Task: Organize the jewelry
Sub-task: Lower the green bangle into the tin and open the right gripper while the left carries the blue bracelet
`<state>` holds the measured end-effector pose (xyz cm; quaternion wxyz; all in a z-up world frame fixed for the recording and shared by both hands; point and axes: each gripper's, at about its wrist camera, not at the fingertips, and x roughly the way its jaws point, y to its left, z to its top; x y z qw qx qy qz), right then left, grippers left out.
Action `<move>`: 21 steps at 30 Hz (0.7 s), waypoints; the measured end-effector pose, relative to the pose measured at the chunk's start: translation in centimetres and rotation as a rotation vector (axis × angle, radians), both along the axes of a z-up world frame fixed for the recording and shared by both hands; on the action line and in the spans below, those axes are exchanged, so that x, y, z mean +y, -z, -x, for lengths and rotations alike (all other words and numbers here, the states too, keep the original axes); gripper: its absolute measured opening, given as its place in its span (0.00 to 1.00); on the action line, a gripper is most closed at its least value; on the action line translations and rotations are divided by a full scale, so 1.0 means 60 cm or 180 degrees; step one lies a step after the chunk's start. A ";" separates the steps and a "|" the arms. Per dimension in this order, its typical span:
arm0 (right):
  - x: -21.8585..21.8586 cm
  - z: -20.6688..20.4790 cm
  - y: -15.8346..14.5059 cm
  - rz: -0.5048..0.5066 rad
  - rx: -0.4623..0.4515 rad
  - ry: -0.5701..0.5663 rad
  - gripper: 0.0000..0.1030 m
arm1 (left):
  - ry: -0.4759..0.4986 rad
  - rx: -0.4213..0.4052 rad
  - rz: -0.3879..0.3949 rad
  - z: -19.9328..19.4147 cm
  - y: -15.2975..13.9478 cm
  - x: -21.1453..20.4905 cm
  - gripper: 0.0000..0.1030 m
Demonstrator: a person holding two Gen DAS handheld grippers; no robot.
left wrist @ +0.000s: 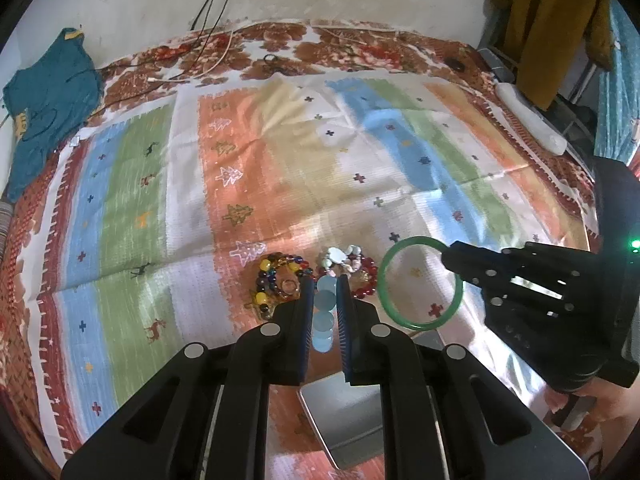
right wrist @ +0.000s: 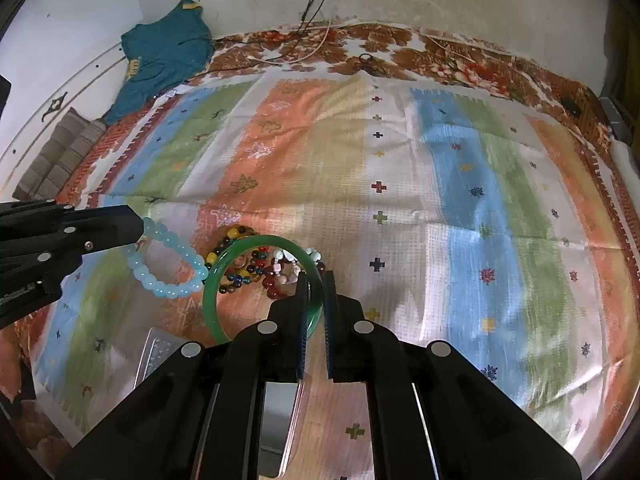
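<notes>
My left gripper (left wrist: 325,285) is shut on a pale blue bead bracelet (left wrist: 323,320) and holds it above the striped cloth; the bracelet also shows in the right wrist view (right wrist: 168,268). My right gripper (right wrist: 316,280) is shut on a green bangle (right wrist: 256,280), held in the air; the bangle also shows in the left wrist view (left wrist: 420,284). A multicoloured bead bracelet (left wrist: 276,276) and a red and white bead bracelet (left wrist: 352,268) lie on the cloth just beyond both grippers.
A shiny metal tray (left wrist: 344,420) lies on the cloth below the grippers; it also shows in the right wrist view (right wrist: 156,352). A teal garment (left wrist: 44,108) lies at the far left. Cables (left wrist: 216,56) run along the far edge. A white object (left wrist: 532,120) lies at the right.
</notes>
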<state>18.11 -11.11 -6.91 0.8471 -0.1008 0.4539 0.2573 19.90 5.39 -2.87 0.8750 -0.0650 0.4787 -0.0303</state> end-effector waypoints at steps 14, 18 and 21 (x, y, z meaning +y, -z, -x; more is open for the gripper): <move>-0.005 0.049 -0.018 -0.0032 -0.0071 -0.0099 0.08 | 0.0082 -0.0115 0.0094 0.053 -0.021 -0.023 0.11; -0.007 0.058 -0.018 -0.0031 -0.0077 -0.0112 0.08 | 0.0065 -0.0163 0.0081 0.071 -0.027 -0.026 0.11; -0.009 0.068 -0.019 -0.0027 -0.0079 -0.0125 0.08 | 0.0057 -0.0202 0.0064 0.086 -0.032 -0.029 0.11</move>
